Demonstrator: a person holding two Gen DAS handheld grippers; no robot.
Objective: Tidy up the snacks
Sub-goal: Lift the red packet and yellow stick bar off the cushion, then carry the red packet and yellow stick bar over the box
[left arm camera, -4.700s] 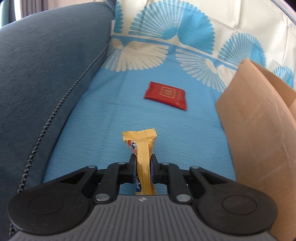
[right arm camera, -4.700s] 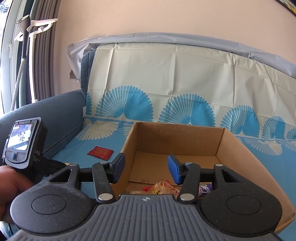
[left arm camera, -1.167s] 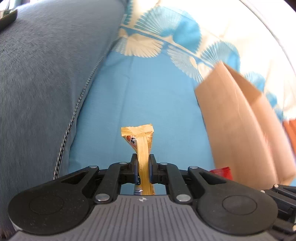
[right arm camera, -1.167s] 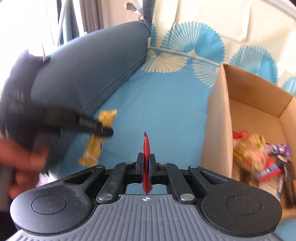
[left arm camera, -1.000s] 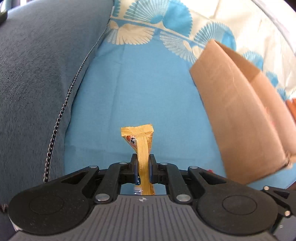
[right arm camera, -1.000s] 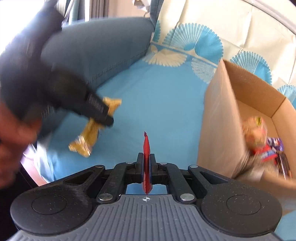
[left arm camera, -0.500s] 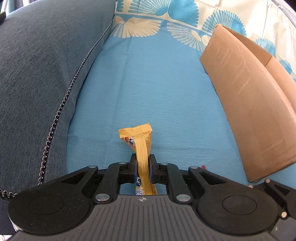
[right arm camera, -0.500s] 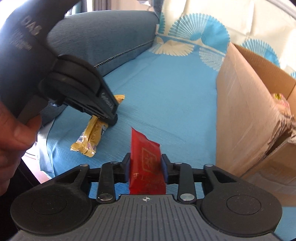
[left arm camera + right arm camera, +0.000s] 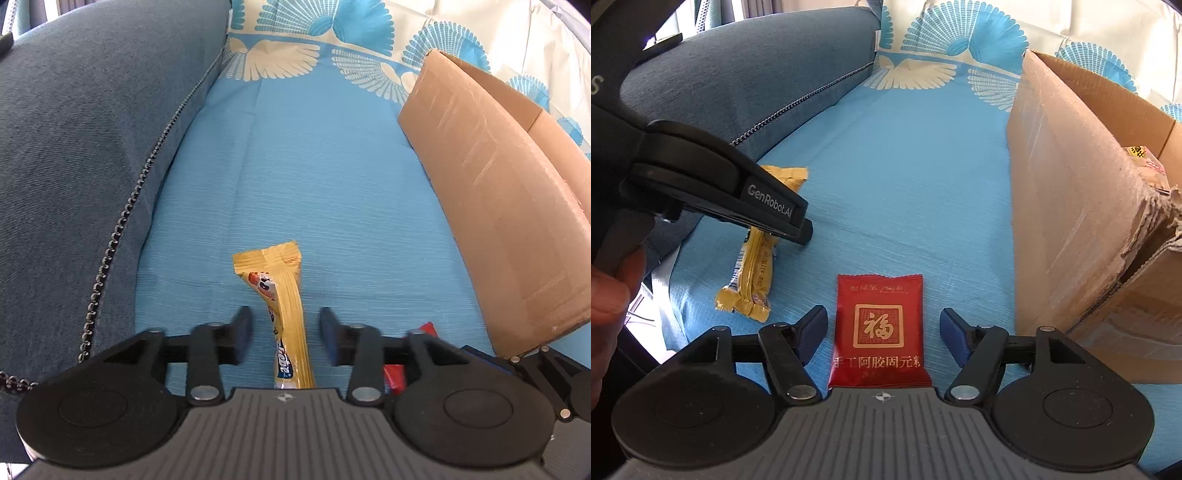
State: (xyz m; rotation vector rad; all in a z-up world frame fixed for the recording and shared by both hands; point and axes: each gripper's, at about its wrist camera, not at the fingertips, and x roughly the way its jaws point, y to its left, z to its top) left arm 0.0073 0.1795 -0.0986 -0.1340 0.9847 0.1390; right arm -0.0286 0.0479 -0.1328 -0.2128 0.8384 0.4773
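A yellow snack bar (image 9: 280, 314) lies on the blue cloth between the fingers of my left gripper (image 9: 286, 334), whose jaws are opening; the pads stand clear of it. A flat red packet (image 9: 881, 328) lies on the cloth between the fingers of my right gripper (image 9: 884, 328), whose jaws are also opening, with gaps on both sides. In the right wrist view the yellow snack bar (image 9: 753, 273) shows under the left gripper's black finger (image 9: 768, 210). A corner of the red packet (image 9: 395, 369) peeks out at the left wrist view's lower right.
An open cardboard box (image 9: 491, 206) stands on the right; the box (image 9: 1078, 192) holds several snacks and has a torn near corner. A blue-grey sofa armrest (image 9: 85, 140) runs along the left. A person's hand (image 9: 609, 291) grips the left tool.
Both grippers have opened. The yellow bar and the red packet, each pinched upright a second ago, now lie loose on the blue cloth between the fingers.
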